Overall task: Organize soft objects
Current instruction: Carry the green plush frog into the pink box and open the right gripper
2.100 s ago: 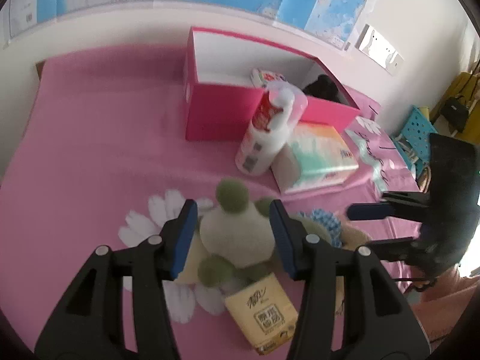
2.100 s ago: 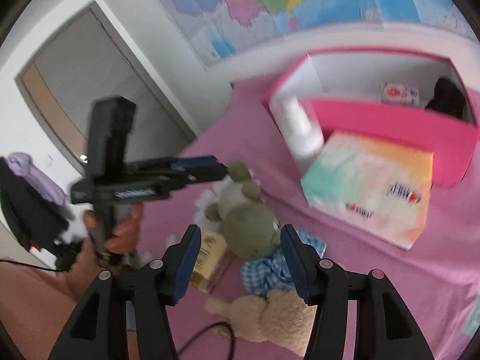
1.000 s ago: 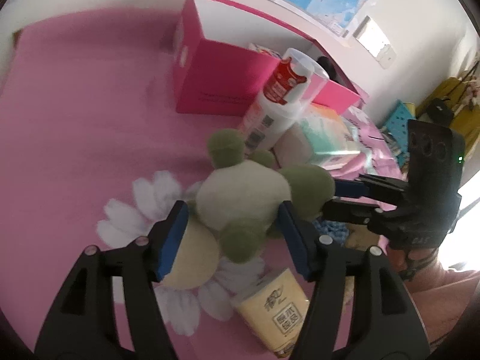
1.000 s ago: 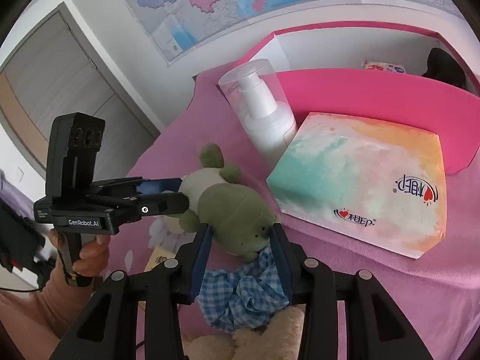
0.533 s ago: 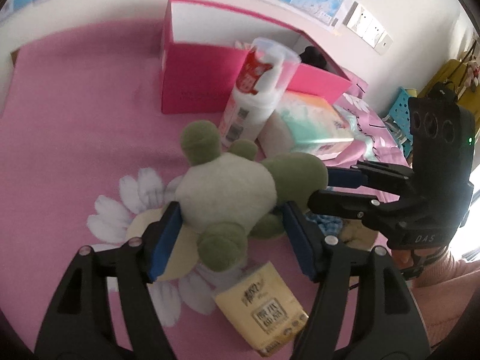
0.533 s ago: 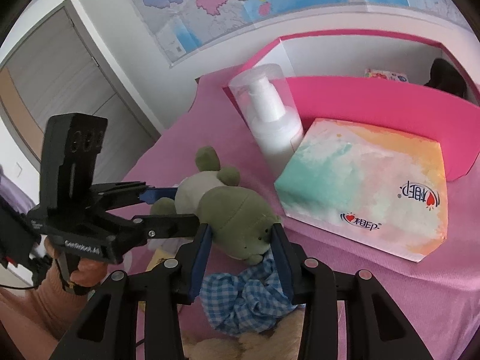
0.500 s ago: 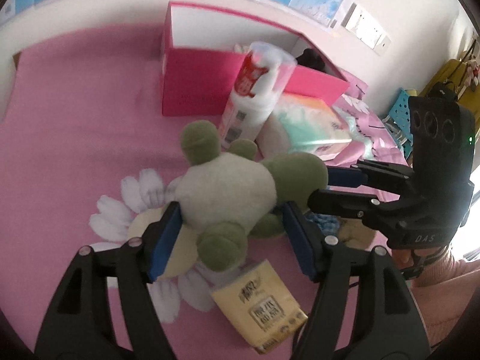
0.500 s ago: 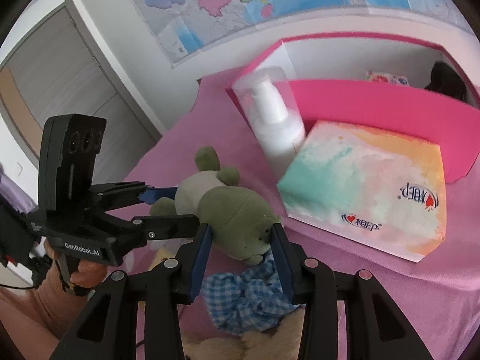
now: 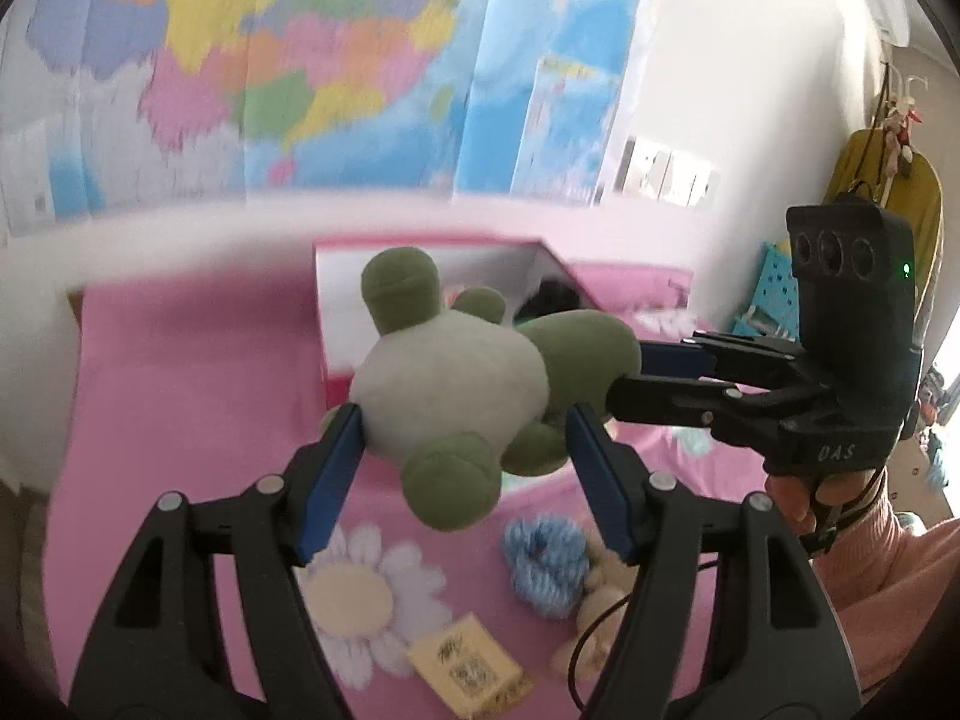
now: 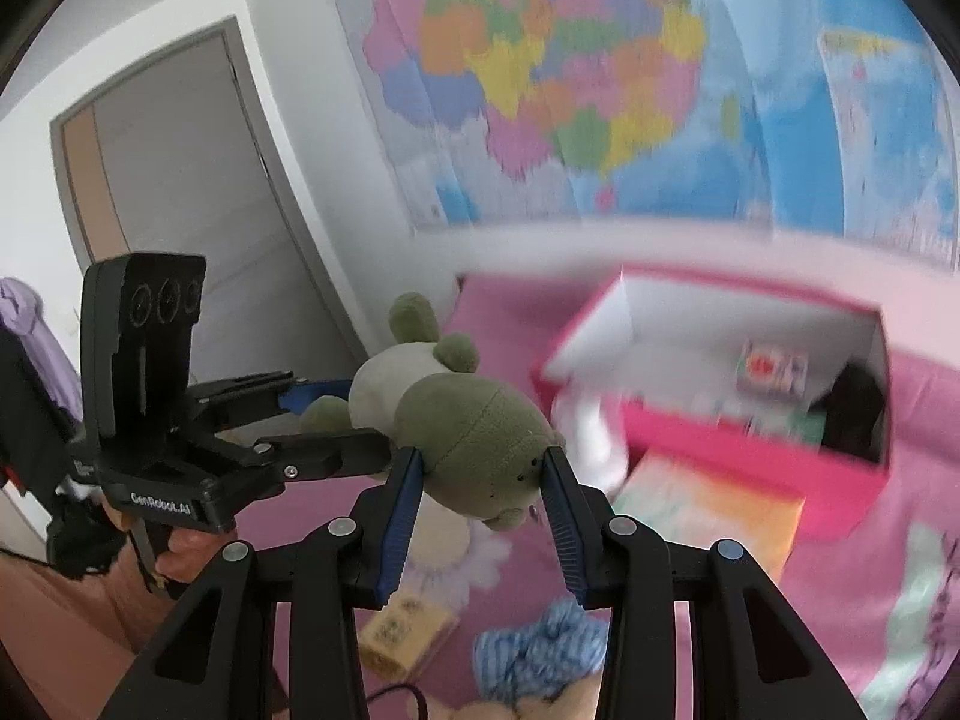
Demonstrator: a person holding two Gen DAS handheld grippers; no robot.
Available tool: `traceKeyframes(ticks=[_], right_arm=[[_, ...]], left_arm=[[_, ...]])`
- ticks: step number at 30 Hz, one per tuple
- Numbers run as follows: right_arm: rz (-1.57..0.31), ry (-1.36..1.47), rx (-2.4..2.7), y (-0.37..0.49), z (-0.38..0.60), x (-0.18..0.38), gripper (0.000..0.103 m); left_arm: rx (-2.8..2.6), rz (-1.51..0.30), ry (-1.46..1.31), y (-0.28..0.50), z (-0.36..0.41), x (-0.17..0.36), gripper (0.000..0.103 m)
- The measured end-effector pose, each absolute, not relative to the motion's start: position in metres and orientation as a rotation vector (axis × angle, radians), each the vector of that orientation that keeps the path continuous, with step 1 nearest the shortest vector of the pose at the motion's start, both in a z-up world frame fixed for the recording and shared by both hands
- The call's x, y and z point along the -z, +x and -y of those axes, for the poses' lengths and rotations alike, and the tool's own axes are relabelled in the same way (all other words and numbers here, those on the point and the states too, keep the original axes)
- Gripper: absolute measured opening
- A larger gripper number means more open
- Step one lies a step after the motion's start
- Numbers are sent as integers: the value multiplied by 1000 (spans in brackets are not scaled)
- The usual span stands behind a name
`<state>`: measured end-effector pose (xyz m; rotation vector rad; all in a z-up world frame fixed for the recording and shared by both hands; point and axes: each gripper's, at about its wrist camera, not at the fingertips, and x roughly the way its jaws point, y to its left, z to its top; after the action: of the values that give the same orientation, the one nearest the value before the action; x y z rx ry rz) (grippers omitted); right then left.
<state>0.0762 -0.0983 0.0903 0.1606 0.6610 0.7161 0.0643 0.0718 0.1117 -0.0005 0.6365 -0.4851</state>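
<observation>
A colourful map (image 10: pixel 558 96) hung on the wall above the far edge of the pink bed cover (image 9: pixel 180 420), and a grey door (image 10: pixel 198 228) stood at the left. A yellow garment (image 9: pixel 912 192) hung at the right.

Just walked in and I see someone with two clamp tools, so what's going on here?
A person is tidying soft things on a pink bed. Both handheld grippers hold one green plush frog in the air: the left gripper clamps its pale body, the right gripper its head. An open pink box sits behind it. A blue scrunchie and a beige plush lie on the bedspread.
</observation>
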Motion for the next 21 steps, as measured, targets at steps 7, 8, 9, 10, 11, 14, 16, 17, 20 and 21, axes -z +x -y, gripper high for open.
traceKeyframes(ticks=[7,8,9,10,11,14,16,17,20,21], right_arm=[[-590,191,-680,128,114,-118,41],[-595,199,-678,136,117,-117,41],[-608,214,-677,146,119,-114,41],[-616,223,-670,155,121,-111,41],[-622,227,-669,160,123,-109,41],[-653,236,-649,183,124,-94,41],[-683,251,-638,197,126,-83,41],[-694,252,-633,202,127,-79,41],[-734,263,-617,216,128,-63,41],[-746,263,-610,220,128,-58,41]], left_arm=[[454,-611,30,116,-52,-133,69],[443,-624,30,125,-50,-133,69],[431,-629,44,131,-47,-131,70],[417,-632,59,137,-43,-129,70],[404,-645,64,145,-39,-126,70],[390,-686,66,166,-34,-112,70],[389,-723,53,183,-33,-100,70],[387,-735,46,188,-33,-97,69],[385,-781,22,205,-32,-81,69],[383,-794,17,209,-32,-76,69]])
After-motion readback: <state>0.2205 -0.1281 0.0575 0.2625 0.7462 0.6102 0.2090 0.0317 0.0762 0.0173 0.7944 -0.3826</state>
